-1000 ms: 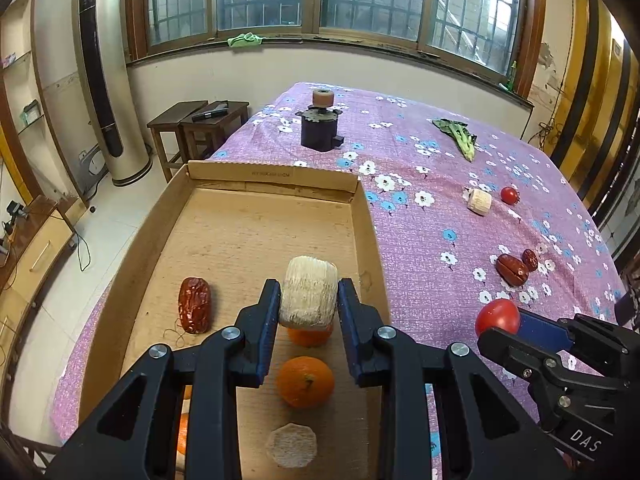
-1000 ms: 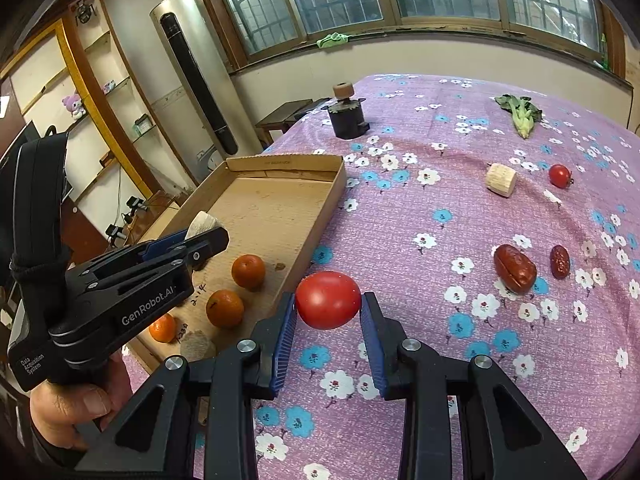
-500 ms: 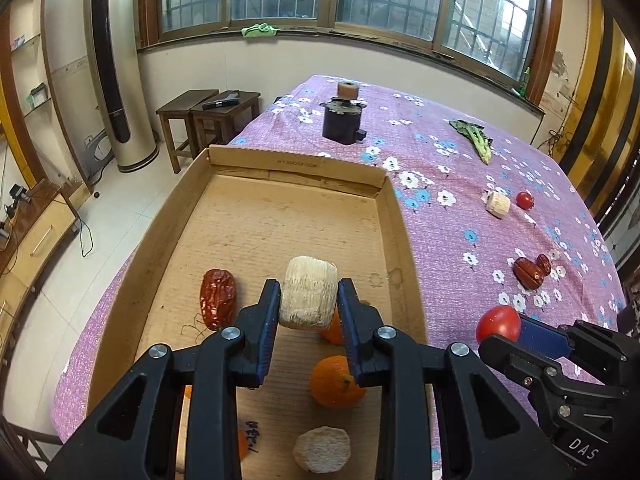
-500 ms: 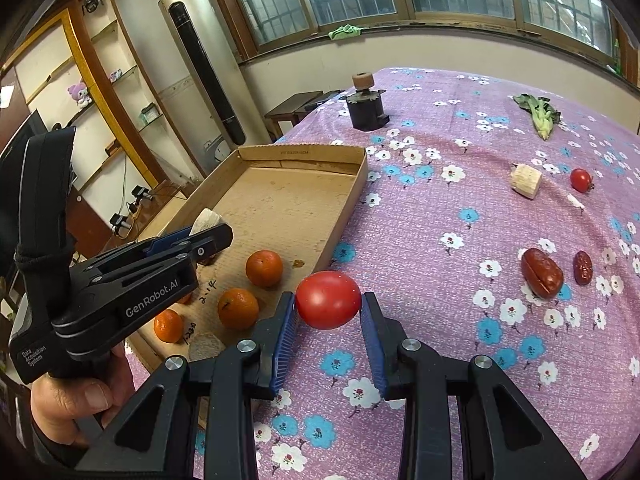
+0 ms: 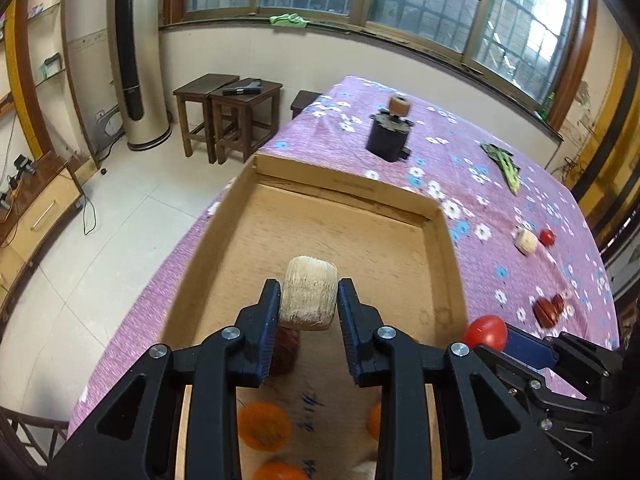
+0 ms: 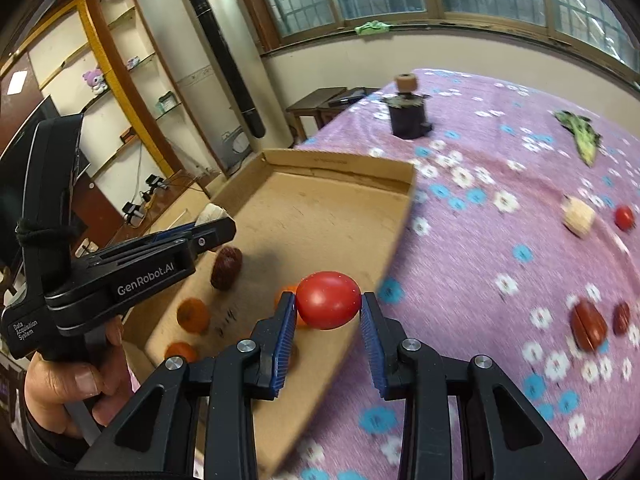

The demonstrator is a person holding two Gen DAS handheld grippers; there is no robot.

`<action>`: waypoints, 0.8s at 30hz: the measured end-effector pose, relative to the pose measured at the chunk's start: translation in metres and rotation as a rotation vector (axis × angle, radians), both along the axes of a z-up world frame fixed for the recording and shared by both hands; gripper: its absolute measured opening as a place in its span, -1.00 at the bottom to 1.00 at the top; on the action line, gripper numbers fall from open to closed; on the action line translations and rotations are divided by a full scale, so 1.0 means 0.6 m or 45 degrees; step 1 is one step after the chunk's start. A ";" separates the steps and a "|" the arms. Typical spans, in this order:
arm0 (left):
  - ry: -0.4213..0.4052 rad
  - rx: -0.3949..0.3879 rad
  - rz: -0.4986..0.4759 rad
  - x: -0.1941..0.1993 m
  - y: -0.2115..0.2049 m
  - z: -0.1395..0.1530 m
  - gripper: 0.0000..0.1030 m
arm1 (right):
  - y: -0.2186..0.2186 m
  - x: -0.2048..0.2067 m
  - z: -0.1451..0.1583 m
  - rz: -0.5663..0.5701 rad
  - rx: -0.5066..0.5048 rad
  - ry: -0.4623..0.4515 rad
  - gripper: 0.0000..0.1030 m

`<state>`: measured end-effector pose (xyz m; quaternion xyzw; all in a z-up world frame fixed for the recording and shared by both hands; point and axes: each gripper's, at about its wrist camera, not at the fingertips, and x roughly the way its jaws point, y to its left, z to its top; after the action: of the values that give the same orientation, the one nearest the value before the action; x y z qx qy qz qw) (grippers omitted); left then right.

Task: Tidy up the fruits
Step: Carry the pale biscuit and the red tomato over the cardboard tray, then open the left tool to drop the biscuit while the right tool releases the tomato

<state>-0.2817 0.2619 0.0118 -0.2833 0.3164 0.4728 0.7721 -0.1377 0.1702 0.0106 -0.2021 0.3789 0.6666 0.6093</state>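
Note:
My left gripper (image 5: 308, 305) is shut on a pale, fibrous cylinder piece (image 5: 309, 298) and holds it above the cardboard tray (image 5: 344, 190). My right gripper (image 6: 328, 312) is shut on a red tomato (image 6: 329, 300) over the tray's right rim (image 6: 394, 240); the tomato also shows in the left wrist view (image 5: 485, 331). In the tray lie a dark red date (image 6: 227, 267) and several oranges (image 6: 193, 314). On the purple cloth lie another pale cylinder piece (image 6: 578, 216), a small tomato (image 6: 625, 217) and two dates (image 6: 587, 324).
A black holder with a brown roll on top (image 6: 408, 120) stands at the far end of the table. A green vegetable (image 6: 580, 134) lies at the far right. Wooden stools (image 5: 230, 114) and a tall air conditioner (image 5: 132, 60) stand left of the table.
Both grippers have moved left and forward over the tray, still holding their loads. The tomato has gone from above the cloth to above the tray's right rim.

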 end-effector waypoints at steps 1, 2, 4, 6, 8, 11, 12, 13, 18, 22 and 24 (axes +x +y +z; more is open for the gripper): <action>0.001 -0.002 0.005 -0.001 0.007 0.000 -0.48 | 0.012 -0.004 -0.001 0.009 0.000 -0.003 -0.36; 0.006 -0.003 0.010 -0.003 0.013 0.000 -0.48 | 0.020 -0.007 -0.002 0.014 -0.003 -0.002 -0.36; 0.011 -0.013 0.018 -0.001 0.026 -0.001 -0.48 | 0.042 -0.010 -0.006 0.026 -0.014 0.004 -0.36; 0.016 -0.034 0.020 0.003 0.039 -0.004 -0.48 | 0.060 -0.010 -0.013 0.026 -0.029 -0.005 -0.36; 0.024 -0.064 0.014 0.009 0.054 -0.011 -0.48 | 0.080 -0.009 -0.022 0.030 -0.053 -0.007 -0.36; 0.071 -0.076 0.010 0.024 0.069 -0.021 -0.48 | 0.101 -0.008 -0.038 0.035 -0.091 -0.012 -0.36; 0.082 -0.079 0.008 0.028 0.071 -0.024 -0.48 | 0.106 -0.008 -0.042 0.037 -0.099 -0.014 -0.36; 0.094 -0.084 0.004 0.032 0.074 -0.029 -0.48 | 0.109 -0.008 -0.046 0.041 -0.108 -0.013 -0.36; 0.137 -0.113 -0.006 0.045 0.080 -0.046 -0.48 | 0.117 -0.014 -0.059 0.062 -0.130 -0.020 -0.36; 0.167 -0.147 0.007 0.048 0.089 -0.059 -0.48 | 0.124 -0.019 -0.067 0.078 -0.146 -0.032 -0.36; 0.181 -0.170 0.023 0.047 0.092 -0.066 -0.46 | 0.129 -0.019 -0.072 0.080 -0.149 -0.039 -0.34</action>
<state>-0.2536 0.3170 -0.0279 -0.3027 0.3985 0.4765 0.7229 -0.1490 0.2473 -0.0325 -0.2594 0.4015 0.6588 0.5809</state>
